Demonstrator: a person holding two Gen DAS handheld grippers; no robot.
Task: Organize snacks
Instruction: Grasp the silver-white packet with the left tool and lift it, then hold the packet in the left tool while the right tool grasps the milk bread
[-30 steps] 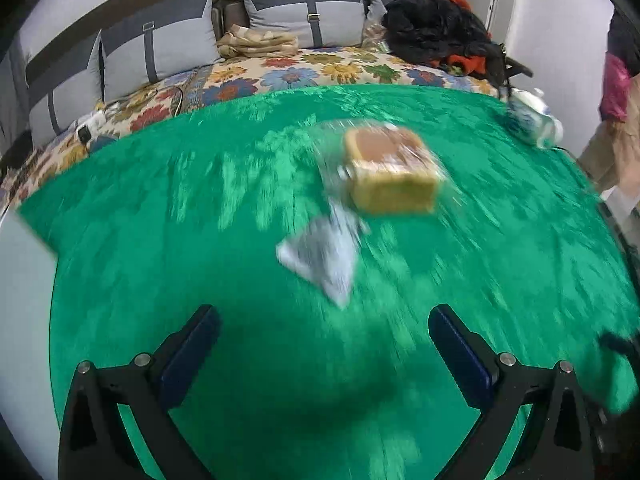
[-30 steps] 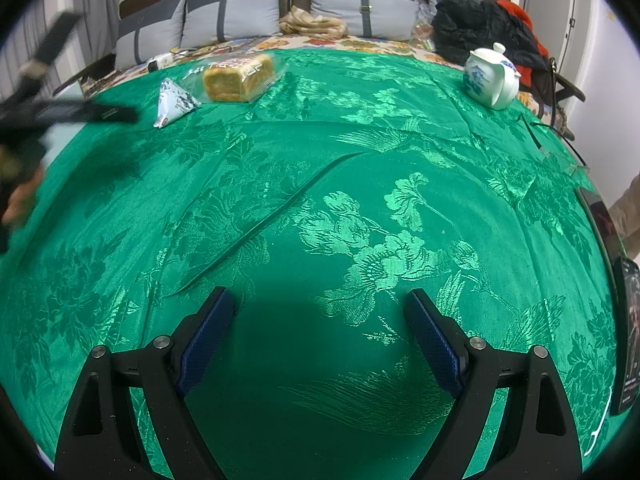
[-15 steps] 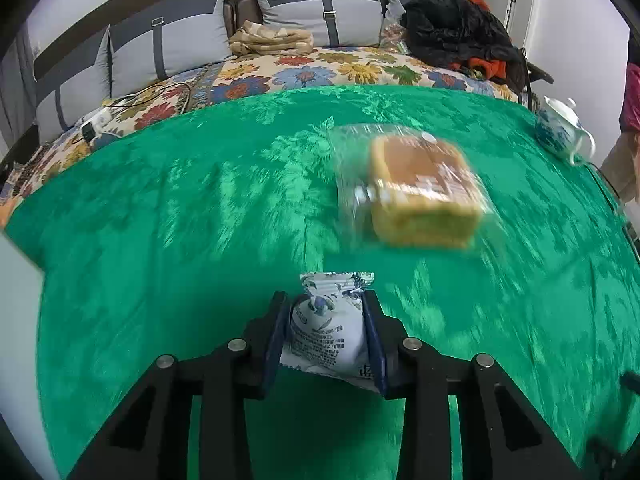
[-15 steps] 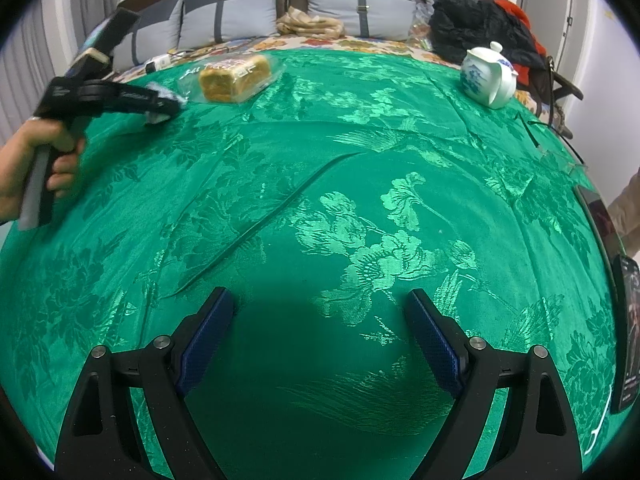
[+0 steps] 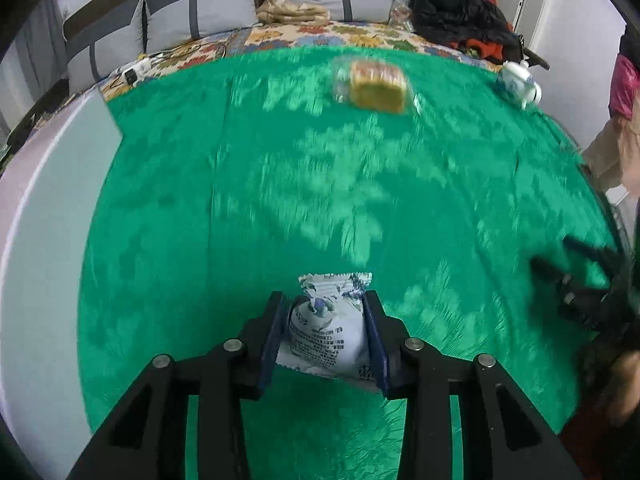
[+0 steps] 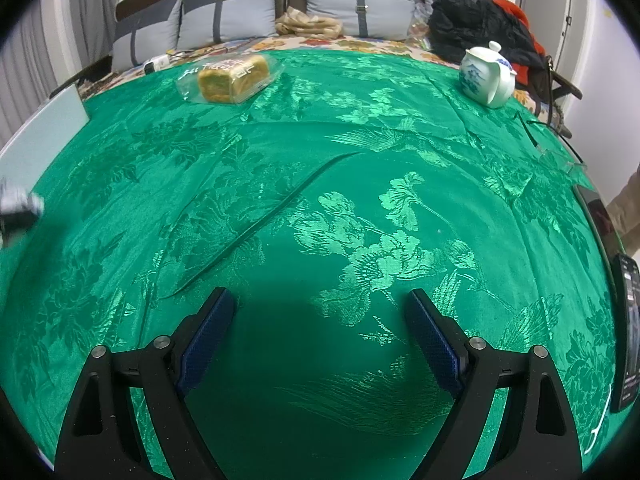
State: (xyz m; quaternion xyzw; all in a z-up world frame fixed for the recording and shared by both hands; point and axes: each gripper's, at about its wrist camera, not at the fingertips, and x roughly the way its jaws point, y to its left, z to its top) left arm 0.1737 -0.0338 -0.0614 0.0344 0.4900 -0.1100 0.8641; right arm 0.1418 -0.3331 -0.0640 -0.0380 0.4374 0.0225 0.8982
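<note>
A white snack packet (image 5: 326, 328) with blue print sits between the blue pads of my left gripper (image 5: 324, 300), lifted over the green tablecloth (image 5: 240, 200). The pads press its sides, and the jaws are opening slightly. A bagged loaf of bread (image 5: 376, 86) lies far ahead near the back edge, also visible in the right wrist view as the loaf (image 6: 232, 76). My right gripper (image 6: 319, 300) hovers open over bare cloth with nothing between its fingers. At that view's left edge, the packet (image 6: 20, 202) shows as a white blur.
A white and blue teapot (image 6: 484, 76) stands at the back right. A dark phone (image 6: 628, 328) lies at the right edge. A pale flat board (image 5: 52, 200) borders the cloth on the left. A sofa with grey cushions (image 6: 224, 16) runs behind the table.
The left gripper went from wide open to shut on the white packet, then carried it back and leftward, away from the bread. The right gripper kept still.
</note>
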